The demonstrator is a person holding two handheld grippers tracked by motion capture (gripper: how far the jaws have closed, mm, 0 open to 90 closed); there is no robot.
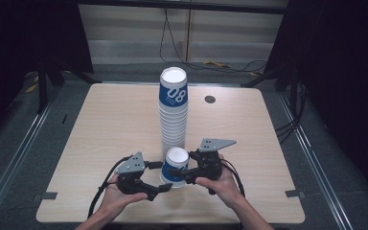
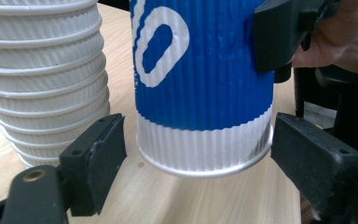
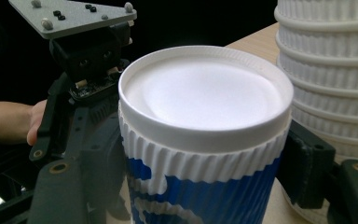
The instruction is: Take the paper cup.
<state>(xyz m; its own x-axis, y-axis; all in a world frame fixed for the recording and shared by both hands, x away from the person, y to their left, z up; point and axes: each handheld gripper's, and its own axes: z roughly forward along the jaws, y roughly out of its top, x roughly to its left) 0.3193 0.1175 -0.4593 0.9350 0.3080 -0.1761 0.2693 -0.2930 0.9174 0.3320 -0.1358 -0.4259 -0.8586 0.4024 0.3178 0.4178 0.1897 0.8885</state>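
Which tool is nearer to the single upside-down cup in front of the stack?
Right. The right tool clamps the cup near its upturned base; the left tool straddles its lower rim, with a gap visible at one pad.

The table (image 1: 105, 124) was of light wood with rounded corners, and a small dark round cap (image 1: 210, 99) sat in its top near the far edge. Grey clips (image 1: 45, 195) held its near corners on both sides. The floor (image 1: 19, 129) around it was grey, and metal rails (image 1: 9, 163) ran along it left and right of the table. Behind the table stood a pale wall (image 1: 134, 33) of wide panels, with a black cable (image 1: 170, 33) hanging down it and more cables (image 1: 230, 64) lying at its foot. Dark curtains (image 1: 345, 57) closed both sides. The light fell evenly from above.
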